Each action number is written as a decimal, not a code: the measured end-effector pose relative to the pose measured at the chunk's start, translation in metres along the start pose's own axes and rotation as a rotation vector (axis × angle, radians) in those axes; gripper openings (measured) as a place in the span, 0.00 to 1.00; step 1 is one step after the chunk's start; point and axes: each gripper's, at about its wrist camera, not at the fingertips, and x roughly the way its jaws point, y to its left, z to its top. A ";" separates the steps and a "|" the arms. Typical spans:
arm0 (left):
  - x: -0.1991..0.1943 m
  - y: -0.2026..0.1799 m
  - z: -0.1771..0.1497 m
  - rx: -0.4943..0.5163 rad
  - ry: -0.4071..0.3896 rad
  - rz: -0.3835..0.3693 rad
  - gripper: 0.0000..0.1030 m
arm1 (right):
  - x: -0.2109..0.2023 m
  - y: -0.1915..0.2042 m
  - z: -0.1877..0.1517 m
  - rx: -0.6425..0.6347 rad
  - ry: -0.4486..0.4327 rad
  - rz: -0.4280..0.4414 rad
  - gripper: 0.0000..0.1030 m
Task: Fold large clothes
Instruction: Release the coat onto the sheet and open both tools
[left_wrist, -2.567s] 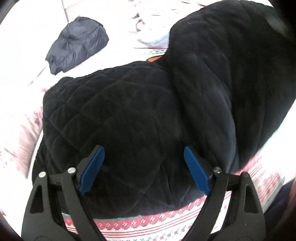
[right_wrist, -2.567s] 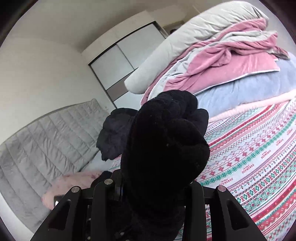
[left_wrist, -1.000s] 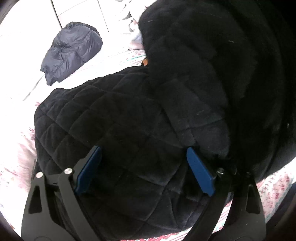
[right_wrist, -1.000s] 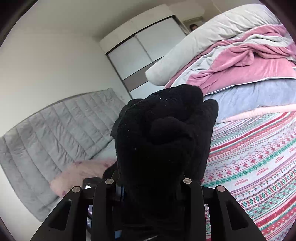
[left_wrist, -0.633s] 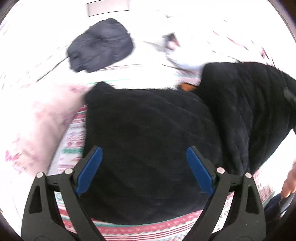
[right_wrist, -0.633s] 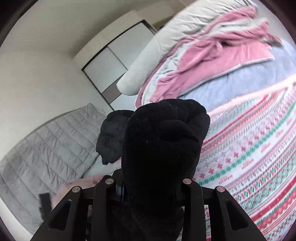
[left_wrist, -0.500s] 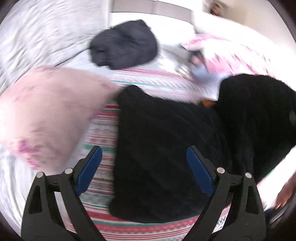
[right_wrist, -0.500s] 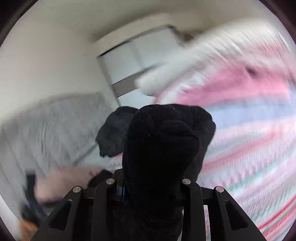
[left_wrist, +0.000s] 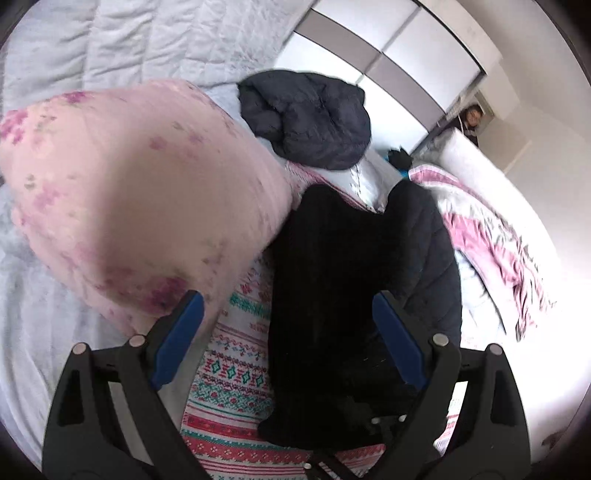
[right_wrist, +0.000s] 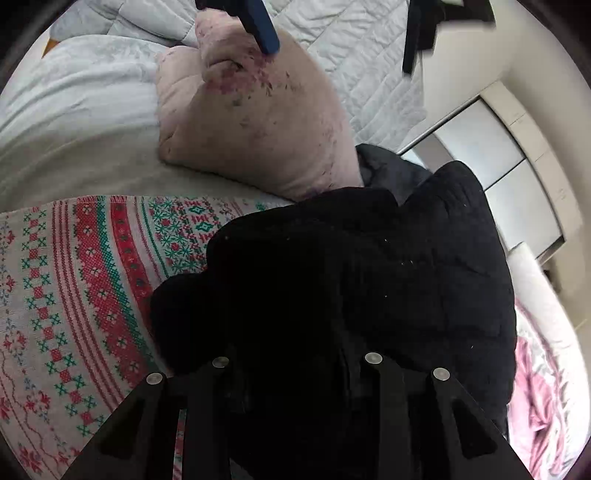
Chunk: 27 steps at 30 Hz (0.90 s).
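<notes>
A black quilted jacket (left_wrist: 332, 288) lies bunched lengthwise on the patterned bedspread (left_wrist: 236, 380). My left gripper (left_wrist: 290, 317) is open and empty, raised above the jacket's near end, its blue pads wide apart. My right gripper (right_wrist: 295, 360) is shut on a thick fold of the black jacket (right_wrist: 354, 273), which hides its fingertips. The right gripper's body shows low in the left wrist view (left_wrist: 369, 421). The left gripper's blue pad shows at the top of the right wrist view (right_wrist: 260, 24).
A pink floral pillow (left_wrist: 122, 206) sits left of the jacket. A dark navy puffer jacket (left_wrist: 310, 118) lies behind it. A pink and grey blanket (left_wrist: 491, 236) is piled to the right. A grey quilted headboard (left_wrist: 110, 40) and a wardrobe (left_wrist: 399, 55) stand behind.
My left gripper has lifted and swung left, away from the jacket, staying open. My right gripper has tipped down toward the bed with the jacket fold still in it.
</notes>
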 end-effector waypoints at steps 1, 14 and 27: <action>0.004 -0.006 -0.002 0.018 0.016 -0.017 0.90 | -0.003 -0.003 -0.001 0.005 -0.007 0.004 0.39; 0.049 -0.077 -0.027 0.190 0.145 -0.120 0.90 | -0.092 -0.075 -0.049 0.199 -0.168 0.116 0.77; 0.067 -0.073 -0.042 0.233 0.223 0.016 0.91 | -0.024 -0.279 -0.124 1.050 -0.082 0.404 0.77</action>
